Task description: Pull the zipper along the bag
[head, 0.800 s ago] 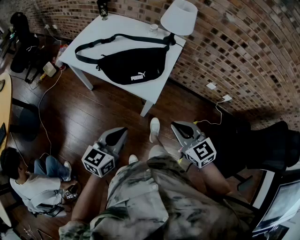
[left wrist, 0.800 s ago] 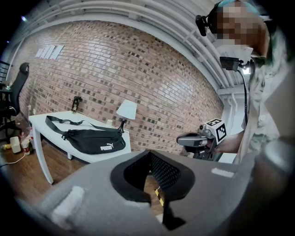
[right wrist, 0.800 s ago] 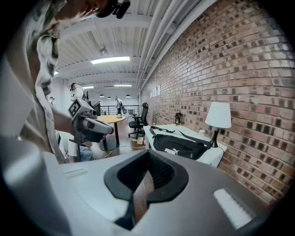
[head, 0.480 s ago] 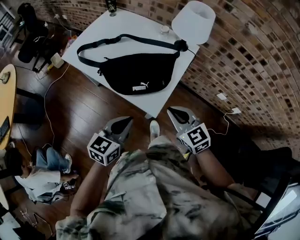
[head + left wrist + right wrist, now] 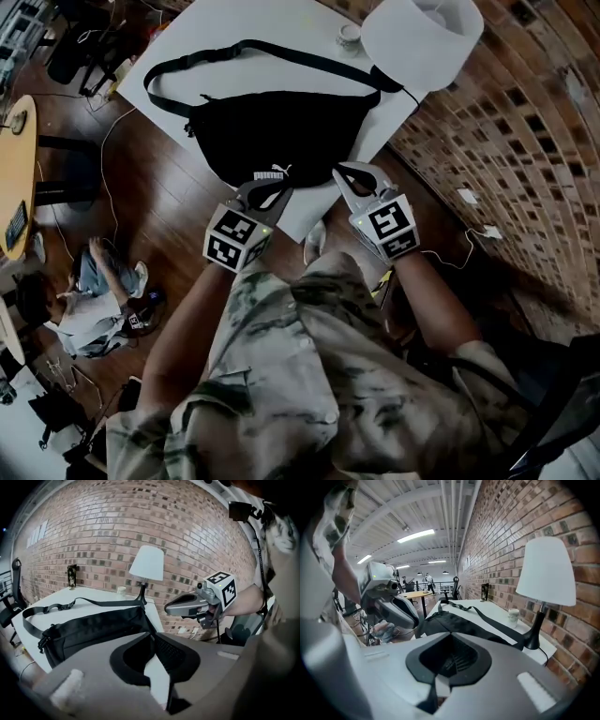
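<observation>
A black waist bag (image 5: 272, 131) with a white logo lies flat on the white table (image 5: 187, 47), its strap looped toward the wall. My left gripper (image 5: 272, 186) hangs over the bag's near edge by the logo, shut and empty. To its right my right gripper (image 5: 343, 172) is just off the bag's right end, also shut and empty. From the left gripper view the bag (image 5: 93, 630) sits just past the jaws, with the right gripper (image 5: 171, 609) beside it. From the right gripper view the bag (image 5: 459, 623) stretches away ahead. I cannot make out the zipper pull.
A white lamp (image 5: 422, 37) and a small cup (image 5: 349, 36) stand at the table's wall side, against brick. A dark can (image 5: 71, 576) stands at the far corner. A person (image 5: 84, 314) sits on the wooden floor at left, near a round wooden table (image 5: 14, 178).
I have stepped up to the table. Both grippers have moved forward from over the floor to the bag's near edge, still shut and empty.
</observation>
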Motion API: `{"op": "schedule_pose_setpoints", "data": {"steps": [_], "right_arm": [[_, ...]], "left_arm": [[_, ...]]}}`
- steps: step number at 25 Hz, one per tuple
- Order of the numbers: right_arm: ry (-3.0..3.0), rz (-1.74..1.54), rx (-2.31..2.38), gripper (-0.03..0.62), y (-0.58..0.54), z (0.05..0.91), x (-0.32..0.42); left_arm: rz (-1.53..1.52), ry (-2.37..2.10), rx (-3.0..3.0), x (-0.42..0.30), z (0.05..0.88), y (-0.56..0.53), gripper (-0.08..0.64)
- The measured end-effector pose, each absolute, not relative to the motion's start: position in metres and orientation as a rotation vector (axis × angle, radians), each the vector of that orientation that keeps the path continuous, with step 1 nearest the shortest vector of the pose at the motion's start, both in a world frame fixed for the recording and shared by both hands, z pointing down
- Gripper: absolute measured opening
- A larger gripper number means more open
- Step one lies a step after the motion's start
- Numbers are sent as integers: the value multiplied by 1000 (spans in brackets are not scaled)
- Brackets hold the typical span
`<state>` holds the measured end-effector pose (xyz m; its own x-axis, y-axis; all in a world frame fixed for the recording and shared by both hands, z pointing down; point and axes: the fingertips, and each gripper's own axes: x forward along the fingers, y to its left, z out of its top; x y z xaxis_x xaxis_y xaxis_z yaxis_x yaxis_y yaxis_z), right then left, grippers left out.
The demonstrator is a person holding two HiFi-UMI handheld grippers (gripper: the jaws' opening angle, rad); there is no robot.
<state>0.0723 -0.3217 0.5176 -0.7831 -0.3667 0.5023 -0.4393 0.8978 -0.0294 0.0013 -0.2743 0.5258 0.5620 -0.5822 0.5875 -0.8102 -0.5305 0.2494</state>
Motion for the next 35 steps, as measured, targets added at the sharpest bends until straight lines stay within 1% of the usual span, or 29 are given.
{"op": "schedule_pose_setpoints", "data": {"steps": [4,9,13,16,19,23,24,25,26,35], "right_arm": [[-2545,225,591,6,-358,543,67],[-2496,267,591,6,-390,575,58],[-2438,276,536,6,-398,605,51],[-2427,286,533,6,-404,616,48],[-2415,321,521,6,-406,623,48],[-2403,360,491,6,-401,629,47],[-2403,361,491,6,-401,631,47],[-2401,363,491,6,-400,633,47],[-2398,366,490,6,-400,635,48],[-2343,362,504,5,-403,646,51]], "left_arm": [[705,-1150,2268,0,554,-314,40],[901,-1157,2281,2,578,-354,67],[1137,-1119,2323,11,601,-366,95],[1284,-1074,2353,19,616,-370,98],[1368,-1052,2358,21,627,-374,98],[1399,-1072,2317,20,635,-378,91],[1416,-1075,2313,20,637,-379,82],[1429,-1074,2311,21,638,-379,53],[1435,-1071,2310,21,639,-378,40],[1344,-1084,2280,8,629,-371,31]]}}
